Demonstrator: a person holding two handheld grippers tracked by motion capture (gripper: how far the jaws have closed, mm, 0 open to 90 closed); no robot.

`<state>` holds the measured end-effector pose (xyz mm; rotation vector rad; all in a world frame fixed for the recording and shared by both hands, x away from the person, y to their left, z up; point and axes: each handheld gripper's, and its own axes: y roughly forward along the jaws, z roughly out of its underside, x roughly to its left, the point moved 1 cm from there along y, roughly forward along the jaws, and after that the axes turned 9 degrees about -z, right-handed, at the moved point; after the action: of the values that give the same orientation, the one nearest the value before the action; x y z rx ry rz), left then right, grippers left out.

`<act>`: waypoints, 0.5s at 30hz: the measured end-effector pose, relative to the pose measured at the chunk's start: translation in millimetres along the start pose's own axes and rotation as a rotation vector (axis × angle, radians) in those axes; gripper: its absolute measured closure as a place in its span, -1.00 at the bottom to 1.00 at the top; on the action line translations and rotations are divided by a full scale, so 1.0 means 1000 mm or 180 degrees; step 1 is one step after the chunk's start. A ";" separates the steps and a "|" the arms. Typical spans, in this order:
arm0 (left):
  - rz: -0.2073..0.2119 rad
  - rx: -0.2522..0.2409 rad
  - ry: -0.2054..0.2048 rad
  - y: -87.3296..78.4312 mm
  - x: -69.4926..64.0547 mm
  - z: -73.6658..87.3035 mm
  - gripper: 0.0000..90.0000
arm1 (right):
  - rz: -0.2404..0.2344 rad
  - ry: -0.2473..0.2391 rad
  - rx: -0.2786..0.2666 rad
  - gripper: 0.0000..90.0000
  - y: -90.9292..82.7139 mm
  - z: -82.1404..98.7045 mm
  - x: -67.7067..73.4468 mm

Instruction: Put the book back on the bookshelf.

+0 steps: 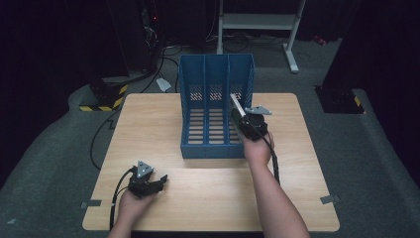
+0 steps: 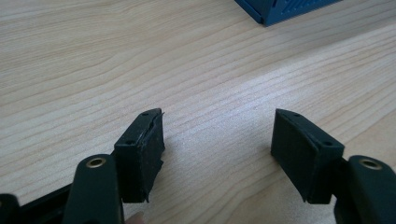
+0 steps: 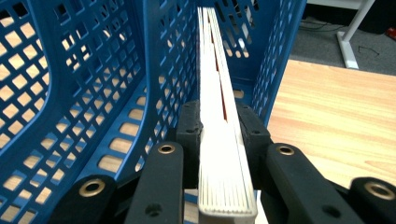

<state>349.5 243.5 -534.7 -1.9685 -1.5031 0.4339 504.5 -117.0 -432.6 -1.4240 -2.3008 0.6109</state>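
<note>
Desk (image 1: 163, 124): light wood, carrying one blue file rack (image 1: 216, 106), which serves as the reference landmark below.

Blue file rack: stands upright at the far middle of the desk, three open compartments side by side, perforated walls and a slotted floor. Its open front faces the person.

Book (image 3: 219, 135): a thin, pale book held edge-up, page edges toward the right gripper view's camera. Its long axis runs from the rack's open front toward the rack's rear wall, tipped upward at the far end in the high view (image 1: 236, 104). It sits at the rack's right-hand compartment, between the right outer wall and the neighbouring divider; whether its lower edge touches the rack's floor cannot be told.

Right gripper (image 3: 219, 128): at the front right corner of the rack, its fingers (image 3: 189, 123) narrowed and clamped on both faces of the book near its close end.

Left gripper (image 2: 217, 140): well apart from the rack, near the front left part of the desk, lying low over the bare wood. Its fingers (image 2: 142, 149) stand wide apart with nothing between them.
</note>
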 end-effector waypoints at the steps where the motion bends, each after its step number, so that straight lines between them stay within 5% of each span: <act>1: 0.0000 0.0000 0.0000 0.000 0.000 0.000 -0.23 | 0.0000 -0.0008 0.0008 0.66 0.000 0.001 0.000; 15: 0.0000 -0.0001 -0.0001 0.000 0.000 0.000 -0.23 | 0.0008 -0.0048 0.0103 0.65 0.001 0.009 0.003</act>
<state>349.5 243.5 -534.7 -1.9689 -1.5033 0.4340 499.4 -115.3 -440.9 -1.4125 -2.2903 0.6587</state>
